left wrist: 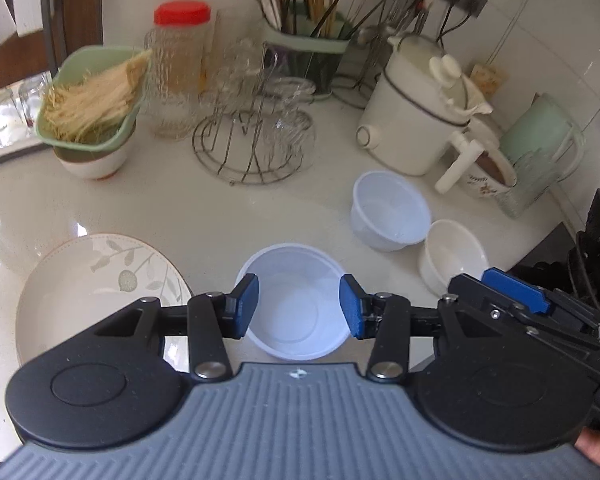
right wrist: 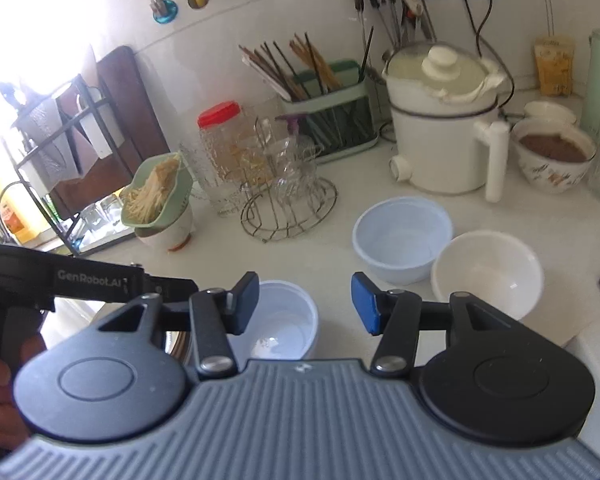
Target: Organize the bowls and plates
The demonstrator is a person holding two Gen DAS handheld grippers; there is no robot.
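On the pale kitchen countertop (left wrist: 228, 216), three loose bowls and one plate await sorting. The left gripper (left wrist: 299, 306) hangs above a translucent white bowl (left wrist: 296, 304), its jaws parted and empty; the blue pads (left wrist: 247, 300) frame the bowl in the view without touching it. The right gripper (right wrist: 305, 303) is likewise open and holds nothing. A leaf-patterned plate (left wrist: 96, 280) lies just left of that bowl. A second translucent bowl (left wrist: 390, 210) and a white ceramic bowl (left wrist: 452, 256) stand side by side farther right, near the white cooker (left wrist: 412, 120). The step in hand appears to be a pause between placements, with no bowl yet nested in another. The next move probably calls for lowering one gripper over a bowl rim, closing on the wall, and stacking like with like.
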